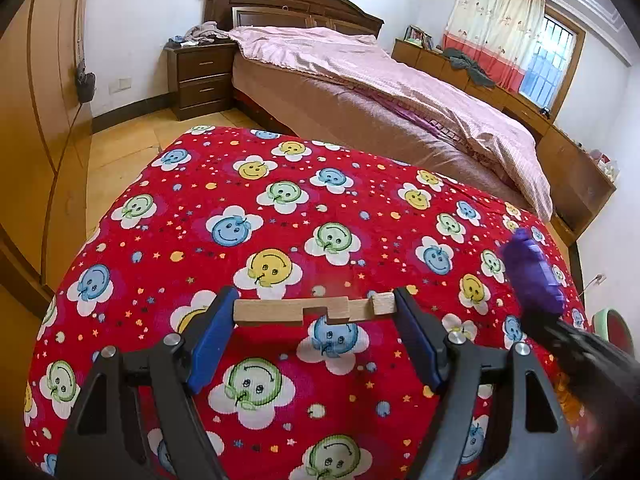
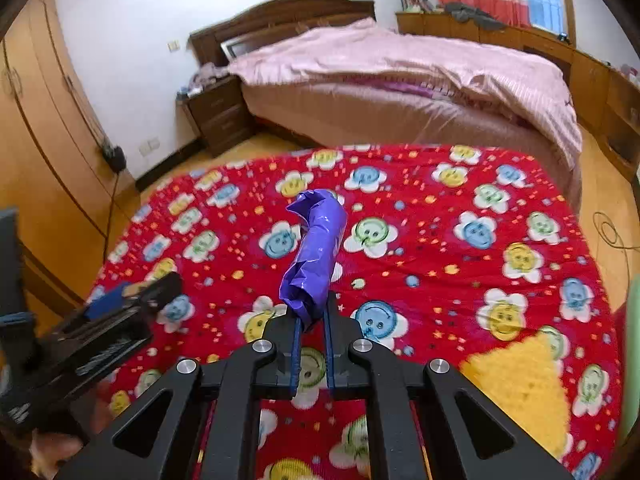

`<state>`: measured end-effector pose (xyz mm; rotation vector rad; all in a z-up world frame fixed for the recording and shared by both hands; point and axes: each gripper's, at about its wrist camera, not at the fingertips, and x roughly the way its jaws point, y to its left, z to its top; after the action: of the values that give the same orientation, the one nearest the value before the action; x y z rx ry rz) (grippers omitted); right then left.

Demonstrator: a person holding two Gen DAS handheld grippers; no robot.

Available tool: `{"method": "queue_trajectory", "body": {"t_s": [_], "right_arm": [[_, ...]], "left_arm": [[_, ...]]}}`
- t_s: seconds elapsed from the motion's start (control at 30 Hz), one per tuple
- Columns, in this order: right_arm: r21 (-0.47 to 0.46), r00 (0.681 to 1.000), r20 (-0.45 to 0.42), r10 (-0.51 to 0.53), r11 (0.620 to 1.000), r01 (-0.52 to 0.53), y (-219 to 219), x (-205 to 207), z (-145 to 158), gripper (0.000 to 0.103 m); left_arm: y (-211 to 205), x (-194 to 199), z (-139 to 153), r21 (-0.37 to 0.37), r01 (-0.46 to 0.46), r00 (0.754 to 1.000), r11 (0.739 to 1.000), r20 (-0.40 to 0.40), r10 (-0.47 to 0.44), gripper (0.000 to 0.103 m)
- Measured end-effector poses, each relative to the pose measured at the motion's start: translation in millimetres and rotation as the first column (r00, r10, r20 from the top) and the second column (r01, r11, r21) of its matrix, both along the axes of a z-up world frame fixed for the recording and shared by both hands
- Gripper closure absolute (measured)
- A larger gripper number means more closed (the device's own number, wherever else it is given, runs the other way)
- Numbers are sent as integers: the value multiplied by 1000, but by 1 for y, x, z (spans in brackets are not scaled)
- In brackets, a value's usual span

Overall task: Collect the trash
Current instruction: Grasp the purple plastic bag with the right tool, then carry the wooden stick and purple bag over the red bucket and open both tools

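My left gripper (image 1: 316, 308) is shut on a notched wooden strip (image 1: 308, 311), gripped end to end between the blue pads, just above the red smiley-print cloth (image 1: 280, 220). My right gripper (image 2: 312, 312) is shut on a crumpled purple wrapper (image 2: 314, 256) that sticks up and forward from the jaws. The wrapper (image 1: 532, 268) and the right gripper also show blurred at the right edge of the left wrist view. The left gripper (image 2: 120, 308) shows blurred at the left of the right wrist view.
The red cloth covers a raised surface. A yellow cloth patch (image 2: 520, 384) lies on it at the right. A bed with a pink quilt (image 1: 400, 80) stands beyond, a nightstand (image 1: 200, 76) at its left, wardrobes (image 1: 40, 120) on the left wall, a green bin (image 1: 616, 326) at far right.
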<state>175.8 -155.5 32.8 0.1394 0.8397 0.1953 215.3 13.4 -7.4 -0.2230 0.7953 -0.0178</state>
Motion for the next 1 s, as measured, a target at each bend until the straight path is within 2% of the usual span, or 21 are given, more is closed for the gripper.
{"method": "queue_trajectory", "body": {"t_s": [0.23,0.47,0.73,1.0], "right_arm": [[51,995,89,-49,998,45,-28,-46,37,94],[52,978,142,-155,987,149,-72,-100,59,94],[75,935,133,-328,944,320,-133,-148,57,94],[106,871,107,-479,877,469,-193,-193,44,94]], "left_arm": [[-3,-2,4,3,7,1000,1000,14,-7,25],[-10,-6,8,17,26,999,1000,32,-26,25],[-28,-12,15,36,81,995,996,53,-83,25],[-58,-36,40,47,166,983,985,68,-169,25]]}}
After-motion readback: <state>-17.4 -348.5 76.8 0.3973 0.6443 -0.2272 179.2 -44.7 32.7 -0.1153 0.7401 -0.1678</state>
